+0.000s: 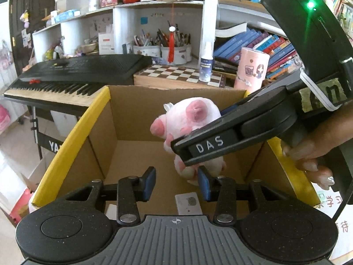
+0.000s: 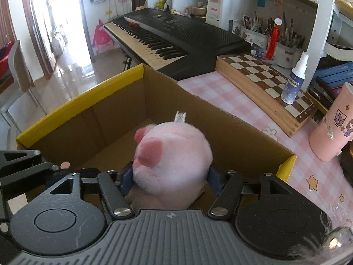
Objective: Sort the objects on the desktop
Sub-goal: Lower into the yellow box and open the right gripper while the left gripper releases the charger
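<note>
Plush pig (image 2: 174, 161) above open cardboard box (image 2: 72, 103), keyboard (image 2: 176, 33) and chessboard (image 2: 264, 77) behind.

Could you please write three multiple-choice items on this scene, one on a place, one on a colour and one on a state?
1. Where is the plush pig?
A. On the chessboard
B. Over the open cardboard box
C. On the keyboard

2. What colour is the box's edge tape?
A. Yellow
B. Green
C. Red

3. What is between the left gripper fingers?
A. A pen
B. The spray bottle
C. Nothing

Answers:
1 B: the right gripper has the pig between its fingers, above the box's inside.
2 A: yellow strips run along the rims.
3 C: the gap shows only the box floor beyond.
</note>
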Action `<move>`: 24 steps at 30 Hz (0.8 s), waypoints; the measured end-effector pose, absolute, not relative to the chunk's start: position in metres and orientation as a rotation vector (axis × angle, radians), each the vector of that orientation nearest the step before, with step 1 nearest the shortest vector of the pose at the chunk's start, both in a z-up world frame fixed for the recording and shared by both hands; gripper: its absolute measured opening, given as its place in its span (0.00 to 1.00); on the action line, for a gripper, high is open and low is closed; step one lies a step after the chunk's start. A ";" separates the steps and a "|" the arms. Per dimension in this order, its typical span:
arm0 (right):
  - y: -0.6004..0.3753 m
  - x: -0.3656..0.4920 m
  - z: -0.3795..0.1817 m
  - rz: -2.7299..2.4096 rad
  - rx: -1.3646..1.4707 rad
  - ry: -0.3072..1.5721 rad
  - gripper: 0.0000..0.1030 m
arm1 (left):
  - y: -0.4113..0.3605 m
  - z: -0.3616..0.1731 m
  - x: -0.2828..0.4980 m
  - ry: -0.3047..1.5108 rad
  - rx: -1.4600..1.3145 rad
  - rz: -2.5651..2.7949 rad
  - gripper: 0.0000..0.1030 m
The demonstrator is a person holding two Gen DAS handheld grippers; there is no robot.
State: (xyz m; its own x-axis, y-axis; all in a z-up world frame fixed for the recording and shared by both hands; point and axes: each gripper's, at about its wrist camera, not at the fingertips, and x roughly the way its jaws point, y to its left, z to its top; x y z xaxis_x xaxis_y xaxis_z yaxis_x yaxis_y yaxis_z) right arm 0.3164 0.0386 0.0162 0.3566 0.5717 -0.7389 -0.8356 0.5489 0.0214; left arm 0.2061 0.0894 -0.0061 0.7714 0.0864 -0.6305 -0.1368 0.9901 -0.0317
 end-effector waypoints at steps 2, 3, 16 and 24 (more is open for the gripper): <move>0.038 0.317 0.018 0.938 -0.374 0.765 0.66 | 0.091 -0.005 0.206 0.680 -0.082 0.137 0.50; 0.037 0.316 0.020 0.940 -0.363 0.756 0.68 | 0.091 -0.004 0.204 0.677 -0.082 0.144 0.53; 0.010 0.294 0.059 0.857 -0.214 0.607 0.77 | 0.094 0.009 0.186 0.617 -0.081 0.198 0.75; -0.017 0.270 0.071 0.759 -0.143 0.535 0.78 | 0.101 0.019 0.165 0.563 -0.111 0.195 0.75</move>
State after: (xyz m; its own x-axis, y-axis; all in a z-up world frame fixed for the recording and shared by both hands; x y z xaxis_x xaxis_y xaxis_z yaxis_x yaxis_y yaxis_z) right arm 0.2702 -0.0171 0.0713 0.5993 0.6167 -0.5103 -0.6879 0.7229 0.0657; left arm 0.1654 0.1008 0.0187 0.8279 0.1526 -0.5397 -0.2133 0.9756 -0.0513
